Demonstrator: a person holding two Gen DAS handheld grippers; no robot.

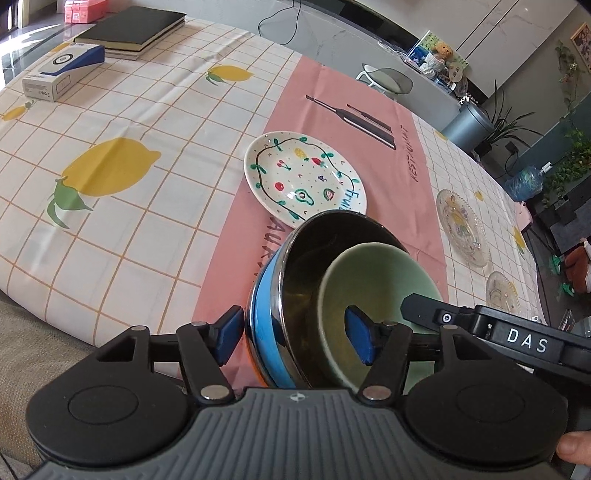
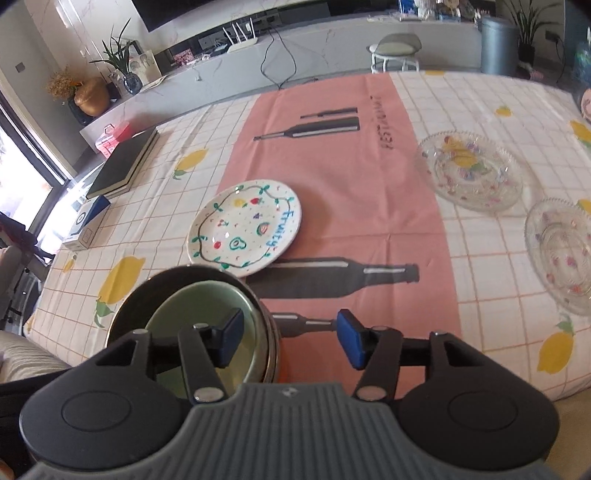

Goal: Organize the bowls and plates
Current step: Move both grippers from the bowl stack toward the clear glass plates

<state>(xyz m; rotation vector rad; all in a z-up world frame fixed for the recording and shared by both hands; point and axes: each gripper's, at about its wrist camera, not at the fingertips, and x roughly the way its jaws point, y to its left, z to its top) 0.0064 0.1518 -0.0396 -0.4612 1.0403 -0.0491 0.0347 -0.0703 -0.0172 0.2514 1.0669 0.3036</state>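
Nesting was done, the pale green ceramic bowl (image 2: 201, 325) sitting inside the blue-sided steel bowl (image 1: 269, 332) on the near surface (image 2: 406, 332), both the left hand-held gripper (image 1: 293, 334) and right hand-held gripper (image 2: 290, 341) apart astride rims, while the fruit-painted white plate (image 2: 243, 227) and two clear glass plates (image 2: 469, 170) far right awaited stacking.

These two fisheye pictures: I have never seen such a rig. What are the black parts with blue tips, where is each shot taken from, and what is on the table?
A person holds a handheld two-finger gripper in each hand, each carrying a camera looking along its fingers. In the left wrist view, the left gripper straddles the wall of a metal bowl with a blue outside; a green bowl sits inside it. The right gripper is open, one finger over the green bowl. On the lemon-print tablecloth lie a painted fruit plate, two glass plates, a black book and a box.
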